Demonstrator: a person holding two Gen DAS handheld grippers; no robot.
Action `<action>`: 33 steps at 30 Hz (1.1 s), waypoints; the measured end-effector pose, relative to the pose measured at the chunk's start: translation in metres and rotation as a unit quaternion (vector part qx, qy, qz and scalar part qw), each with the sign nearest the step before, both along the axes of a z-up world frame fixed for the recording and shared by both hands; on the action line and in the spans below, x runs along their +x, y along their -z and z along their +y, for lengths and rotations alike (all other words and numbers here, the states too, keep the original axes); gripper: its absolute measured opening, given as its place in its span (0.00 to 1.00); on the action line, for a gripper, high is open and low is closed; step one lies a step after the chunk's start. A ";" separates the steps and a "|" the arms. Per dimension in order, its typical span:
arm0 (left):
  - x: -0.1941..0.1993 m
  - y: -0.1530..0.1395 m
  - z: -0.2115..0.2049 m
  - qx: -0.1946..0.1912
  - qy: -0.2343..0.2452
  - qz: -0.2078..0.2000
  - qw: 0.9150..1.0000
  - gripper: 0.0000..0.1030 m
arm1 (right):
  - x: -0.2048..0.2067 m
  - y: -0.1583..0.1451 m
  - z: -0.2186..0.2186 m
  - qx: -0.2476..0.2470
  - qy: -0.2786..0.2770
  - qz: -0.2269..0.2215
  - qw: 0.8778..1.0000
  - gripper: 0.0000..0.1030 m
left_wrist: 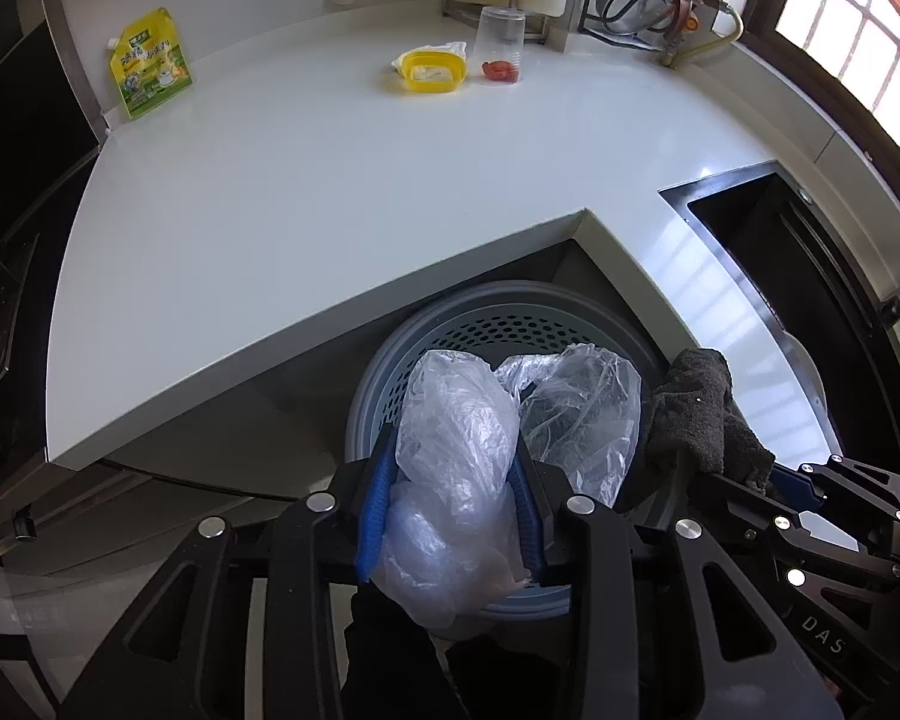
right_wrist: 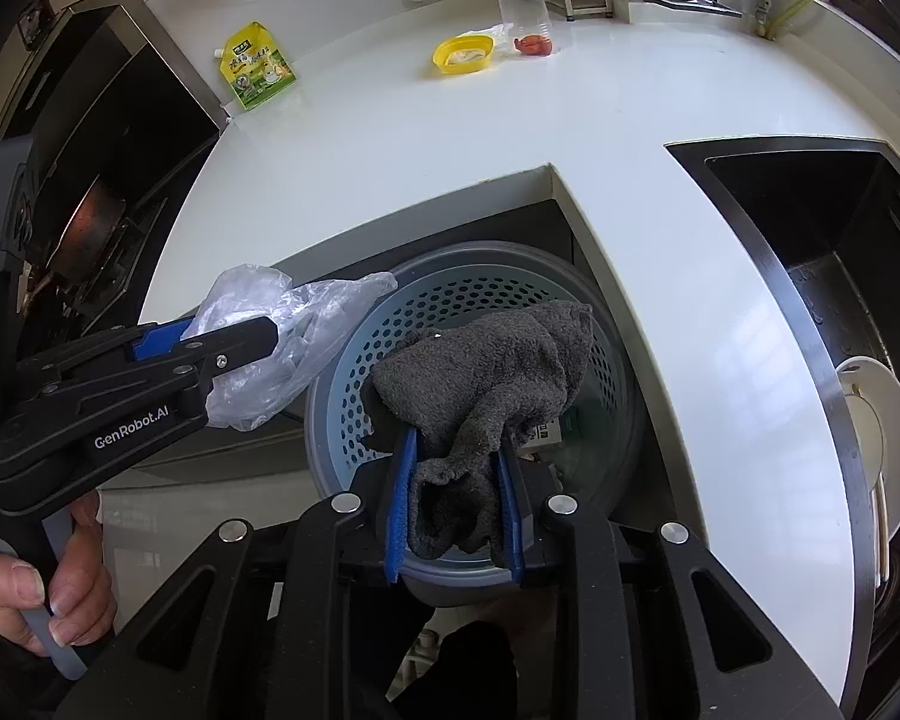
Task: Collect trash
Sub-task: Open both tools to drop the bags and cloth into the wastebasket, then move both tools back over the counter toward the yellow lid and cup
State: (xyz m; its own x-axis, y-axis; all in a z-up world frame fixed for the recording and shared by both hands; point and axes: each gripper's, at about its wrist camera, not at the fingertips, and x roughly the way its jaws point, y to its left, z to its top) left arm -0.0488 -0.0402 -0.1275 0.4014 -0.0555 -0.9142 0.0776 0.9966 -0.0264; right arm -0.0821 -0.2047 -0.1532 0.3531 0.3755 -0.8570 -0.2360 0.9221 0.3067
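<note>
A: Item one?
B: Clear plastic bag [left_wrist: 456,456], crumpled, between the pads of the left gripper [left_wrist: 450,498], hanging over the grey perforated bin [left_wrist: 510,324]. The pads flank it; whether they pinch or have let go, I cannot tell.
A: Handling?
B: Probably featherlight, slippery, springs back when squeezed (take it by the bunched middle, not a loose flap).
A: Item two?
B: Dark grey cloth [right_wrist: 486,378], soft and limp, pinched at its lower fold by the right gripper [right_wrist: 453,504], draped above the bin's mouth.
A: Outstanding stock?
B: Yellow pouch [left_wrist: 150,63], yellow lid [left_wrist: 433,71] and upturned cup [left_wrist: 498,39], well apart on the counter [left_wrist: 330,180].
</note>
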 end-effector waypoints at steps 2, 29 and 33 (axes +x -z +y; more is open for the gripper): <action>0.000 0.001 0.002 -0.003 -0.005 0.003 1.000 0.43 | 0.001 0.001 0.000 -0.001 0.001 0.000 1.000 0.25; -0.001 -0.027 0.010 0.014 -0.034 -0.027 0.999 0.60 | 0.003 -0.022 -0.019 0.016 0.016 -0.034 0.999 0.46; 0.000 -0.035 0.015 0.015 -0.046 -0.036 0.998 0.63 | 0.008 -0.029 -0.022 0.021 0.015 -0.043 0.999 0.47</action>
